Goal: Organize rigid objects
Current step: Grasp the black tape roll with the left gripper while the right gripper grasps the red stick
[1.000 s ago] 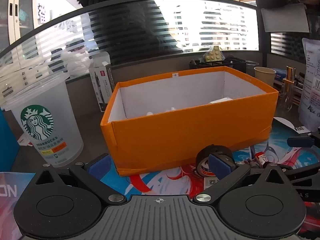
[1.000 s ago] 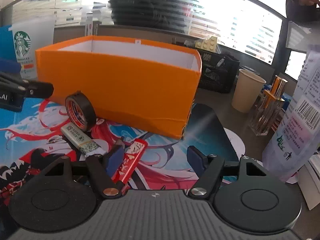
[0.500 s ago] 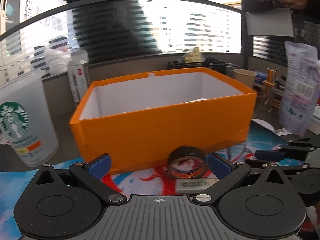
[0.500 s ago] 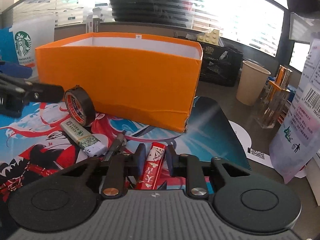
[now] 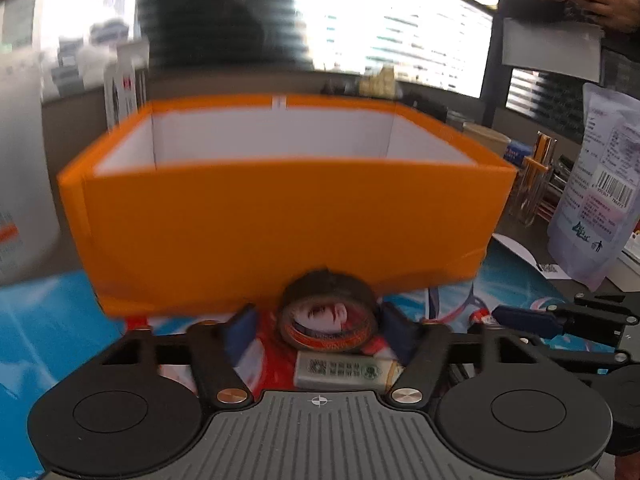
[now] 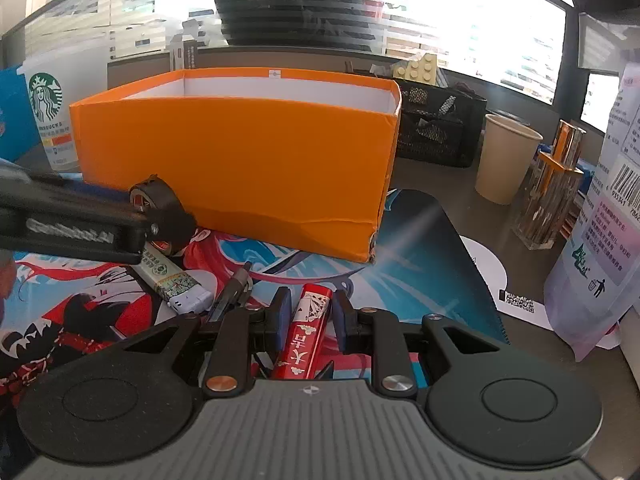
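My left claw [image 5: 326, 320]: jaws set either side of the tape roll [image 5: 329, 317], with gaps at both pads; whether they touch it I cannot tell.
Tape roll: standing on edge on the printed mat [image 5: 44, 320], just in front of the orange box's [image 5: 280, 216] near wall.
My right claw [image 6: 308, 312]: narrow, pads pressed to both sides of the red packet [image 6: 306, 330].
Red packet: lengthwise between my fingers, over the mat's near edge.
Lighter [image 6: 172, 280]: flat on the mat, just beside the tape roll.
Pen [image 6: 234, 288]: between lighter and red packet.
Orange box: open-topped, on the mat's far side.
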Tool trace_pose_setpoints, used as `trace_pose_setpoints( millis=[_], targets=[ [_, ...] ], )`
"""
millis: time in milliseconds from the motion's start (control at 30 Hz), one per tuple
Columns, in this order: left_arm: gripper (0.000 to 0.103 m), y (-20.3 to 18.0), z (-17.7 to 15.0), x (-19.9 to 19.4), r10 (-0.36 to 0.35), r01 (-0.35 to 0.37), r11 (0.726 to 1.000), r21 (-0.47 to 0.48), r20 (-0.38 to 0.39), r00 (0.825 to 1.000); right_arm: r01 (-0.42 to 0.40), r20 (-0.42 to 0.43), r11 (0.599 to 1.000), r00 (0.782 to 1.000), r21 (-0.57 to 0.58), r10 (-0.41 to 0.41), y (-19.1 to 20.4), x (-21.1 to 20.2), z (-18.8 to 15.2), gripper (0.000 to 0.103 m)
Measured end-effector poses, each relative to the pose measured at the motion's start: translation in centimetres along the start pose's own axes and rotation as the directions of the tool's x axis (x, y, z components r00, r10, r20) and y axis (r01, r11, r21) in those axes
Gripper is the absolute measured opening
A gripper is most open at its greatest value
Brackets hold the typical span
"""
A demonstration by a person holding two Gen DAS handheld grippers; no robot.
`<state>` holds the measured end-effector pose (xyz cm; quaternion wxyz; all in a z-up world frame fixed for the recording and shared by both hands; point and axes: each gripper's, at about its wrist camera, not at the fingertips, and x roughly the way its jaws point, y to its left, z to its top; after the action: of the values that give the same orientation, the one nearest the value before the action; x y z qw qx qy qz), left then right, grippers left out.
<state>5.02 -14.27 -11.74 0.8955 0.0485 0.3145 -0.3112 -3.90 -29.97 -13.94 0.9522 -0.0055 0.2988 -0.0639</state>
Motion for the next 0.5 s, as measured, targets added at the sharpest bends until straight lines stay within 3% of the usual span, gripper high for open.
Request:
trace_pose_setpoints(
  millis=[500],
  targets=[
    [0.053, 0.15, -0.29, 0.27, 0.005, -0.005, 1.0, -0.014, -0.011, 1.0, 0.015, 0.001, 1.0, 1.0, -0.014, -0.015, -0.11, -0.33, -0.08, 0.018]
  ],
)
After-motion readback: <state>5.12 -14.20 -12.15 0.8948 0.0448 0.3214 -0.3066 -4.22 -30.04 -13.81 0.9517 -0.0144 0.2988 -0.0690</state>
